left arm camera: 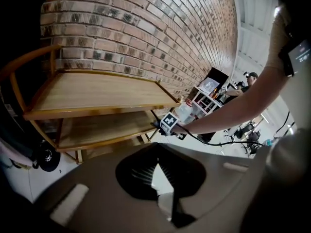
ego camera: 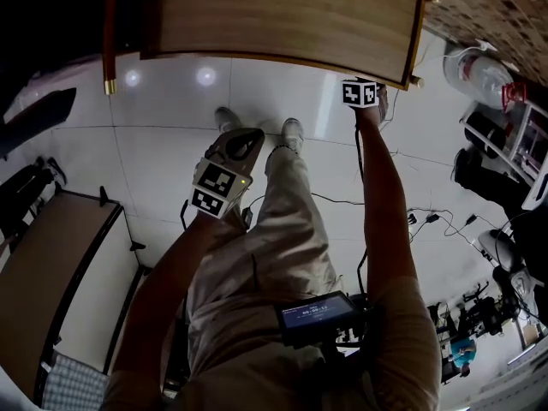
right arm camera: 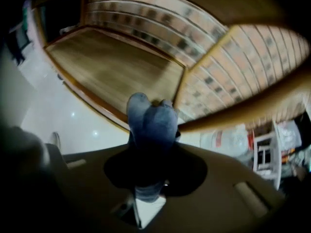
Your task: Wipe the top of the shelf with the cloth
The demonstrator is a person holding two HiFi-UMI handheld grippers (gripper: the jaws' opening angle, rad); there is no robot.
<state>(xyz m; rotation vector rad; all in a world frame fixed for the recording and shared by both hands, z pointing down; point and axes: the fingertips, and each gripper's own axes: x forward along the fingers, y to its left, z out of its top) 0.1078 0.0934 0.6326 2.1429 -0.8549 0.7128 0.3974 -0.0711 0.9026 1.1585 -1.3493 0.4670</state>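
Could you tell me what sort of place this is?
Probably an indoor workshop or lab space: a red-brown brick wall, a glossy white tiled floor crossed by black cables, and a light wooden two-tier shelf.

Indoor workspace, lab or studio type rather than a home.

- Bare brick wall [left arm camera: 146, 28] fills the upper part of the left gripper view, with a wooden shelf [left arm camera: 97, 93] standing against it.
- Glossy white tiled floor [ego camera: 171, 152] shows two bright light spots near the top of the head view.
- Loose cables [ego camera: 437, 221] trail over the floor at right.
- White rack [left arm camera: 204, 101] crammed with small items, centre right.
- Big plastic water bottle [ego camera: 479, 75], upper right.
- Dark-framed table [ego camera: 51, 264], lower left.
- Second person [left arm camera: 250, 79] in the far right background, among dark stands.
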